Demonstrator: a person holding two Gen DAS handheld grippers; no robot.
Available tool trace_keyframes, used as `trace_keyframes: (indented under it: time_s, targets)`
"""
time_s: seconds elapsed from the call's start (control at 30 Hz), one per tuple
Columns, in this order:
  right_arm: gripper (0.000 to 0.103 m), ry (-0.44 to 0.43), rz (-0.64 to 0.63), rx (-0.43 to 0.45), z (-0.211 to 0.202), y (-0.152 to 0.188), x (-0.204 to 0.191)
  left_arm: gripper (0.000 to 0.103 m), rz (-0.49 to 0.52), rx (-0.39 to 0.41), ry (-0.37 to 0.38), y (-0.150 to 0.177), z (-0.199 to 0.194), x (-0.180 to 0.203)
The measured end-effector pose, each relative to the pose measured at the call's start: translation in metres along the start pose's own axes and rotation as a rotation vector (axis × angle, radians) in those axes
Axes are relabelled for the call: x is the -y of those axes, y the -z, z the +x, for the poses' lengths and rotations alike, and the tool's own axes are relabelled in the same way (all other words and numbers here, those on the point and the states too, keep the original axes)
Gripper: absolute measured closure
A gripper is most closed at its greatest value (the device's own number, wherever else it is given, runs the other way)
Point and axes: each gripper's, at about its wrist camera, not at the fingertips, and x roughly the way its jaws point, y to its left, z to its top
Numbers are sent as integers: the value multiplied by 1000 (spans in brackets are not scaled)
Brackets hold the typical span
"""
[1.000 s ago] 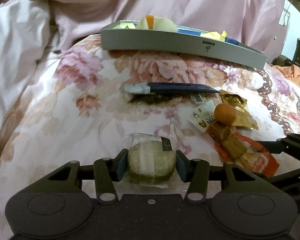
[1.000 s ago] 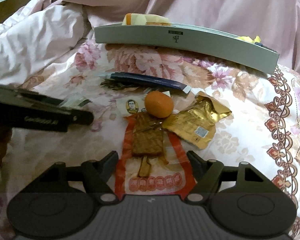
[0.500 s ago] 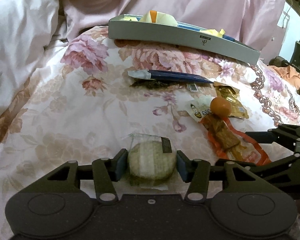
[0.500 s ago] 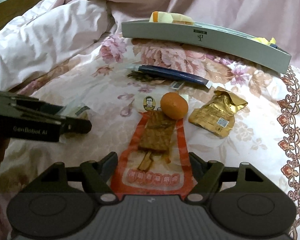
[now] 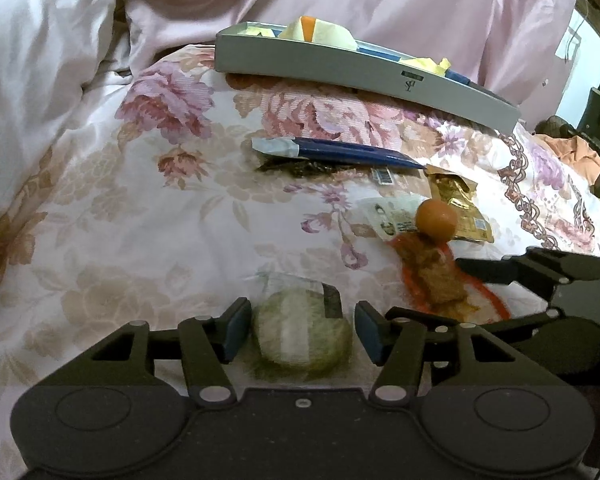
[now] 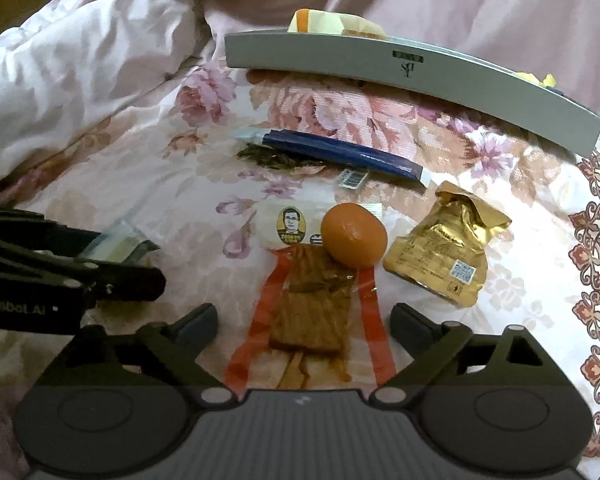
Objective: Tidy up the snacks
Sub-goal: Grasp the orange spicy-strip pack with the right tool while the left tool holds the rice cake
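My left gripper [image 5: 300, 330] is open, its pads a little apart from a round green cake in a clear wrapper [image 5: 302, 336] lying on the floral bedspread. My right gripper [image 6: 304, 320] is open and straddles an orange-edged pack of brown tofu strips [image 6: 312, 308]. An orange round snack [image 6: 354, 240] sits at that pack's far end, and a gold foil pouch [image 6: 444, 252] lies to its right. A long blue packet [image 6: 340, 156] lies further back. A grey tray [image 6: 380, 72] holding yellow and blue snacks stands behind it.
A pink quilt [image 6: 68, 72] is bunched up at the left and behind the tray. The left gripper's body [image 6: 60, 276] reaches in from the left of the right wrist view. The right gripper [image 5: 540, 272] shows at the right in the left wrist view.
My left gripper's pads have opened off the green cake, which now lies loose between them. Both grippers have drawn back and risen a little; the tray looks farther away.
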Motion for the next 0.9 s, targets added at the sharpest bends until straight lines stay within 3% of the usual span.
trace_keyframes:
  time_s: [0.1, 0.37, 0.47, 0.8, 0.9]
  targets:
    - [26, -8, -12, 12, -4, 3, -6, 47, -42, 0, 10, -1, -1, -6]
    - [35, -8, -71, 44, -20, 11, -9, 49, -84, 21, 11, -2, -1, -7]
    - [44, -34, -62, 68, -29, 10, -6, 49, -90, 30, 11, -2, -1, -7]
    - [47, -171, 214, 50, -34, 7, 35, 49, -104, 49, 17, -2, -2, -7]
    - [44, -201, 275, 34, -31, 8, 45, 49, -122, 60, 31, -2, -3, -9]
